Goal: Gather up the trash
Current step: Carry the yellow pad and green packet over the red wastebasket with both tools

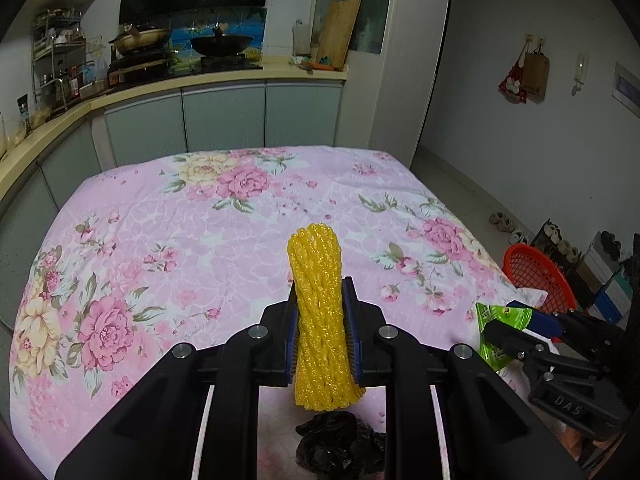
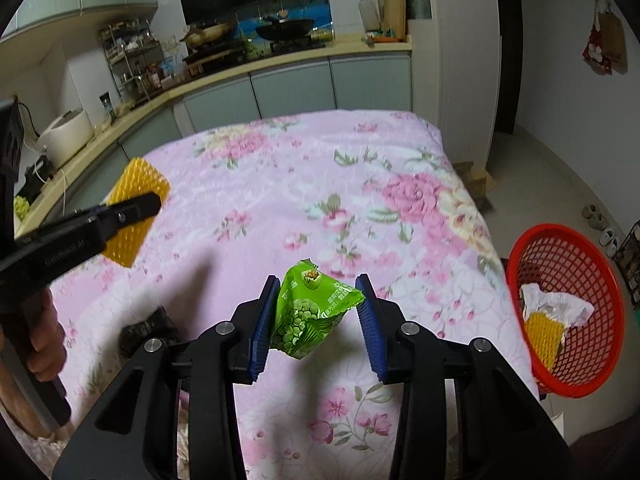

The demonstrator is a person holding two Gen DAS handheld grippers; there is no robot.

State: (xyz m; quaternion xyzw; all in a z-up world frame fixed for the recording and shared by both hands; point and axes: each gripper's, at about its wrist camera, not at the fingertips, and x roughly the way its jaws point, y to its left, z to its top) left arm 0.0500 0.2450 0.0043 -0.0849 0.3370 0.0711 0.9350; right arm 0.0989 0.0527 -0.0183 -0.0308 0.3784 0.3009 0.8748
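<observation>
My left gripper (image 1: 320, 304) is shut on a yellow foam fruit net (image 1: 318, 312) and holds it upright above the floral tablecloth (image 1: 180, 220); the net also shows in the right wrist view (image 2: 134, 216). My right gripper (image 2: 318, 292) holds a green snack wrapper (image 2: 312, 316) between its blue pads (image 2: 264, 320), raised above the cloth; the wrapper also shows in the left wrist view (image 1: 500, 332). A crumpled black plastic bag (image 1: 340, 448) lies on the cloth under the left gripper. A red basket (image 2: 576, 312) stands off the table's right edge with white paper and another yellow net in it.
A kitchen counter (image 1: 200, 76) with woks and a rack runs behind and to the left of the table. Shoes (image 1: 556, 240) and boxes line the floor by the right wall. The red basket also shows in the left wrist view (image 1: 536, 276).
</observation>
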